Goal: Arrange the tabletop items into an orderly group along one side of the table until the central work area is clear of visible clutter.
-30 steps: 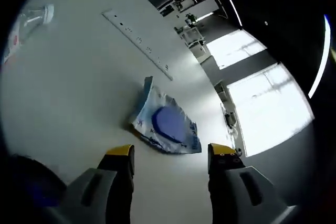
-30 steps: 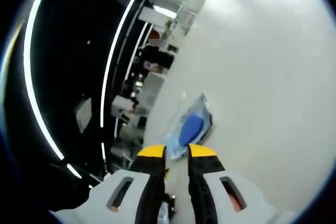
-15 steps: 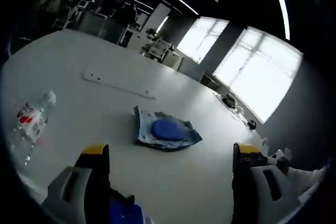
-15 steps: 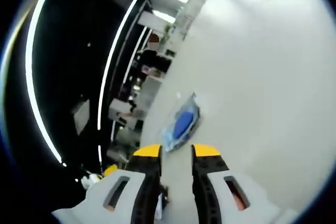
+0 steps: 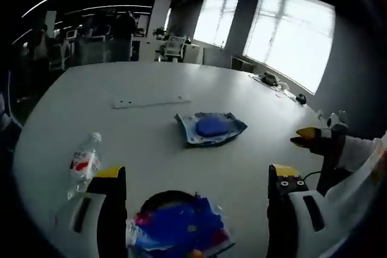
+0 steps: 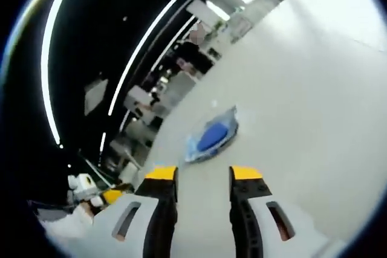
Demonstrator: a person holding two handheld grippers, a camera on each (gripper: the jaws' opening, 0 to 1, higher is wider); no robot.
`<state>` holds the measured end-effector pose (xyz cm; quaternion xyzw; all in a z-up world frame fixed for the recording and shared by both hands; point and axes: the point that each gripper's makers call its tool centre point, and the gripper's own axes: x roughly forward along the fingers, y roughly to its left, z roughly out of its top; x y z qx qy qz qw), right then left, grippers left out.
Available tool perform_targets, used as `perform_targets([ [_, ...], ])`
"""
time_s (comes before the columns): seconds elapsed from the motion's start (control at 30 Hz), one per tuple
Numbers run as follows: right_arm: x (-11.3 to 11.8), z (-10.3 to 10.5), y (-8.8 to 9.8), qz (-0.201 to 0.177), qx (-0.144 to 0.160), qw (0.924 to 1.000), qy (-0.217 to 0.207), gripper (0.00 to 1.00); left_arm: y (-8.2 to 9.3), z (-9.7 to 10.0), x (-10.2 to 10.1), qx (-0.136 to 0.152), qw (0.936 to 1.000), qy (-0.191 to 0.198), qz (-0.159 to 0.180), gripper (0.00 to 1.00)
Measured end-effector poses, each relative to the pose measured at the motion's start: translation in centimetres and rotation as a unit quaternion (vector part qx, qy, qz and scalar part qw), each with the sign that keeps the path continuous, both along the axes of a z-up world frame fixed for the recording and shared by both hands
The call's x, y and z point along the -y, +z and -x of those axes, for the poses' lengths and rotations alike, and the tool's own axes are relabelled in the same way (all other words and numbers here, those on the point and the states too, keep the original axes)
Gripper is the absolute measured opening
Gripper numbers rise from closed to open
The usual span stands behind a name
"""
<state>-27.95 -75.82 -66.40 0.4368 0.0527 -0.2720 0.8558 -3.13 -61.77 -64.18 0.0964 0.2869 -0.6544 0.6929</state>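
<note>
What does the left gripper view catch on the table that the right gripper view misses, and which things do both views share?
Left gripper view alone: a water bottle lying down, a white strip, a blue packet on a dark round thing, and the right gripper entering. Right gripper view alone: dark office background at left. Shared: the white table and the blue-centred pouch.

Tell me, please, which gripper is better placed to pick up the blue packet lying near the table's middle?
Probably right. The right gripper is open and aimed at the blue packet; the left gripper sits farther back.

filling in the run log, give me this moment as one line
left tool: open, empty | right tool: open, empty | blue packet: mid-table, untouched | water bottle: lying on side | blue wrapper: between left jaws, ungripped
</note>
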Motion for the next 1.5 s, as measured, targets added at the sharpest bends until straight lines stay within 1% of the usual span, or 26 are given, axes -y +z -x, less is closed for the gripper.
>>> perform_targets([
  [0.1, -0.4, -0.5, -0.2, 0.021, -0.023, 0.9991, 0.028, 0.33, -0.3, -0.7, -1.5, 0.012, 0.9998, 0.008, -0.011, 1.00],
  [0.17, -0.6, -0.9, -0.1, 0.043, -0.040, 0.9972, 0.046, 0.34, -0.5, -1.0, -2.3, 0.012, 0.9997, 0.015, -0.015, 1.00],
  [0.2, -0.7, -1.1, 0.0, 0.045, -0.045, 0.9966, 0.052, 0.34, -0.6, -1.1, -2.6, 0.011, 0.9996, 0.018, -0.016, 1.00],
  [0.33, -0.5, -1.2, 0.1, 0.041, -0.039, 0.9971, 0.050, 0.34, -0.9, -1.2, -3.0, -0.001, 0.9994, 0.027, -0.020, 1.00],
  [0.47, -0.4, -1.1, 0.0, 0.038, -0.039, 0.9974, 0.049, 0.34, -1.1, -1.1, -3.1, 0.002, 0.9993, 0.026, -0.026, 0.99],
  [0.57, -0.1, -0.8, -0.1, 0.034, -0.038, 0.9977, 0.044, 0.34, -1.1, -0.7, -3.1, -0.003, 0.9993, 0.029, -0.024, 0.98],
  [0.67, -0.2, -0.8, -0.1, 0.032, -0.040, 0.9977, 0.044, 0.34, -1.6, -0.3, -3.4, -0.008, 0.9990, 0.033, -0.029, 0.97],
  [0.87, -1.1, -1.9, -0.3, 0.027, -0.043, 0.9966, 0.064, 0.34, -2.1, 0.1, -4.9, -0.014, 0.9982, 0.046, -0.034, 0.95],
  [0.9, -1.7, -2.5, -0.5, 0.026, -0.046, 0.9955, 0.079, 0.33, -2.3, 0.1, -5.2, -0.014, 0.9980, 0.048, -0.037, 0.94],
  [0.97, -2.4, -3.2, -0.7, 0.023, -0.047, 0.9940, 0.096, 0.33, -2.7, 0.1, -5.9, -0.013, 0.9976, 0.052, -0.045, 0.91],
  [1.1, -4.3, -5.0, -0.9, 0.018, -0.053, 0.9877, 0.146, 0.33, -3.4, 0.2, -7.4, -0.012, 0.9965, 0.062, -0.056, 0.88],
  [1.23, -6.7, -6.8, -1.3, 0.003, -0.060, 0.9782, 0.199, 0.33, -4.4, 0.4, -8.9, -0.018, 0.9942, 0.080, -0.070, 0.85],
  [1.27, -7.3, -7.1, -1.4, 0.002, -0.062, 0.9752, 0.212, 0.33, -4.7, 0.4, -9.3, -0.021, 0.9932, 0.087, -0.075, 0.84],
  [1.37, -9.2, -8.2, -1.9, 0.003, -0.074, 0.9632, 0.258, 0.33, -5.4, 0.4, -10.2, -0.026, 0.9915, 0.099, -0.082, 0.82],
  [1.43, -9.8, -8.6, -2.1, -0.003, -0.075, 0.9603, 0.269, 0.32, -5.7, 0.2, -10.5, -0.027, 0.9905, 0.104, -0.086, 0.81],
  [1.5, -10.4, -9.3, -2.3, -0.009, -0.076, 0.9554, 0.285, 0.32, -6.0, 0.1, -10.7, -0.027, 0.9898, 0.108, -0.089, 0.78],
])
